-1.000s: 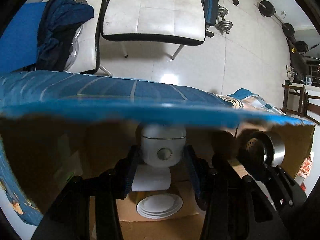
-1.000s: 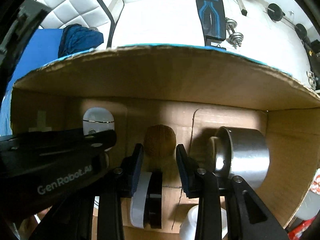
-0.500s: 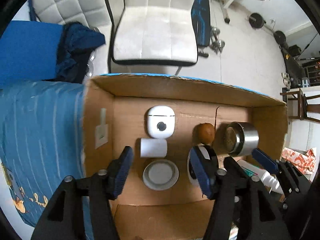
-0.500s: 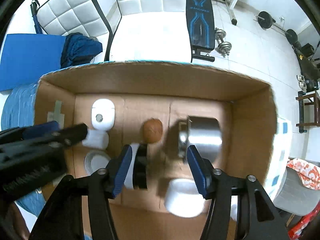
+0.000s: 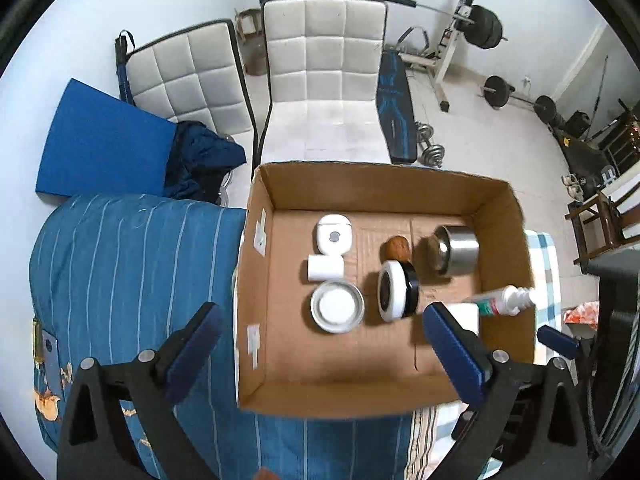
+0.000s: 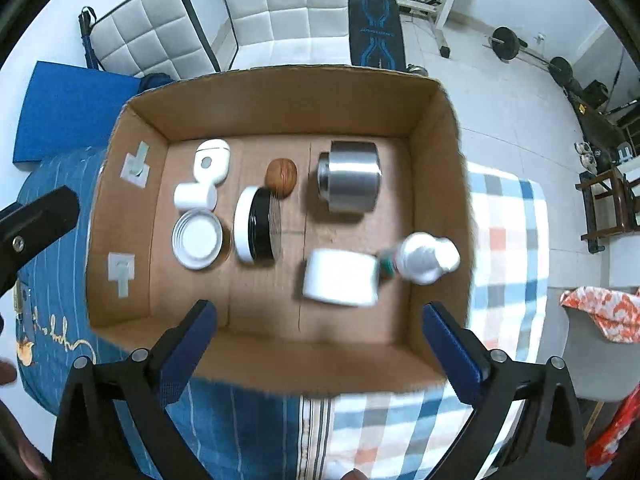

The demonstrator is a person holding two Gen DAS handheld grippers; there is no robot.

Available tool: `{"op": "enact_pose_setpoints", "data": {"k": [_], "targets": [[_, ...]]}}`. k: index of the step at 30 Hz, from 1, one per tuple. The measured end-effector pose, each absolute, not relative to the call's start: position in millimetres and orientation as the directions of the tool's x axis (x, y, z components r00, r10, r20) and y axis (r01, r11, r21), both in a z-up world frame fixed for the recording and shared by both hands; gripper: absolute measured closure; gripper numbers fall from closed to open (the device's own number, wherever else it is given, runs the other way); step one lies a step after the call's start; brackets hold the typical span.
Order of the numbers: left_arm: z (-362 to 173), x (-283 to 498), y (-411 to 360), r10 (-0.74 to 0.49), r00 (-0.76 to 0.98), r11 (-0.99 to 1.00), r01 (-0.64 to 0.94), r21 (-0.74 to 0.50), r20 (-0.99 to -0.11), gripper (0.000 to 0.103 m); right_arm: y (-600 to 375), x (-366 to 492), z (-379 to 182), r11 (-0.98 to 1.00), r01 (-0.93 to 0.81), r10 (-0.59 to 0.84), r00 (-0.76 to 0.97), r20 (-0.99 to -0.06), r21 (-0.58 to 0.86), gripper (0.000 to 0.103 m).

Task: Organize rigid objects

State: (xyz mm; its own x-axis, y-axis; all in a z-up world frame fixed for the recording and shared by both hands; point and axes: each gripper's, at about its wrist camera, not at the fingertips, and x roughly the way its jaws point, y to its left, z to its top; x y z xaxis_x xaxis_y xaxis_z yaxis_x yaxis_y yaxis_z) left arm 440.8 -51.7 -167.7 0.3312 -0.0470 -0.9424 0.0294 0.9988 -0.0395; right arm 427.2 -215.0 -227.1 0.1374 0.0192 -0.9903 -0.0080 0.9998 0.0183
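Note:
An open cardboard box [image 5: 256,280] [image 6: 440,184] lies on the bed. Inside it are a white earbud case [image 5: 334,234] [image 6: 212,164], a small white cylinder [image 5: 325,267] [image 6: 195,195], a white round lid [image 5: 337,306] [image 6: 197,239], a black-and-white jar on its side [image 5: 397,289] [image 6: 256,224], a brown nut [image 5: 397,248] [image 6: 281,173], a steel cup on its side [image 5: 458,249] [image 6: 350,176], a white box [image 6: 340,277] and a white bottle [image 5: 504,300] [image 6: 424,258]. My left gripper [image 5: 320,348] and right gripper [image 6: 316,344] hang open and empty above the box's near side.
The bed has a blue striped cover [image 5: 120,280] and a checked sheet [image 6: 508,240]. Two white quilted chairs [image 5: 324,80] stand behind the box, with a dark garment [image 5: 200,160] on one. Gym weights [image 5: 484,28] and a bench [image 6: 374,36] stand on the floor.
Both grippers have pulled up and back out of the box and opened wide. The left one has let go of the white earbud case, which now lies in the box.

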Motion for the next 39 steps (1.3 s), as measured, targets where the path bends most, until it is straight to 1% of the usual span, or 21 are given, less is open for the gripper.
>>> {"op": "enact_pose_setpoints", "data": {"k": [3,10,14,21,27,31,39], "targets": [[-158.8,420.3,-49.9,-0.065,0.349,0.998,0.021,-0.062,-0.935,0.0,-220.1,405.9,-210.3,1.0,0.0,0.023,0.169,-0.985,0.023,0.0],[-132.6,377.5,-53.1,-0.069,0.408,0.997,0.006,-0.073,-0.91,0.001,-226.4,366.7,-167.3,1.0,-0.002,0.029,0.246,-0.969,0.029,0.0],[-104.5,346.5,-55.5,-0.068,0.462,0.997,0.008,-0.072,-0.884,0.001,-230.5,345.1,-139.6,0.999,-0.003,0.051,0.284,-0.957,0.052,0.0],[-48.5,284.4,-55.4,-0.075,0.547,0.997,0.027,-0.072,-0.834,0.0,-243.8,286.8,-74.5,0.997,0.014,0.068,0.385,-0.92,0.08,0.0],[-17.7,247.8,-58.0,-0.083,0.575,0.996,0.061,-0.058,-0.814,0.0,-252.6,233.6,-28.0,0.994,0.013,0.094,0.428,-0.899,0.111,0.0],[-1.1,224.6,-59.1,-0.108,0.59,0.994,0.083,-0.073,-0.8,0.0,-251.2,204.7,-4.4,0.993,0.001,0.107,0.453,-0.885,0.12,0.0],[27.7,193.2,-55.3,-0.126,0.624,0.992,0.1,-0.082,-0.771,0.0,-241.3,167.9,25.9,0.997,-0.031,0.077,0.5,-0.863,0.071,0.0]]}}
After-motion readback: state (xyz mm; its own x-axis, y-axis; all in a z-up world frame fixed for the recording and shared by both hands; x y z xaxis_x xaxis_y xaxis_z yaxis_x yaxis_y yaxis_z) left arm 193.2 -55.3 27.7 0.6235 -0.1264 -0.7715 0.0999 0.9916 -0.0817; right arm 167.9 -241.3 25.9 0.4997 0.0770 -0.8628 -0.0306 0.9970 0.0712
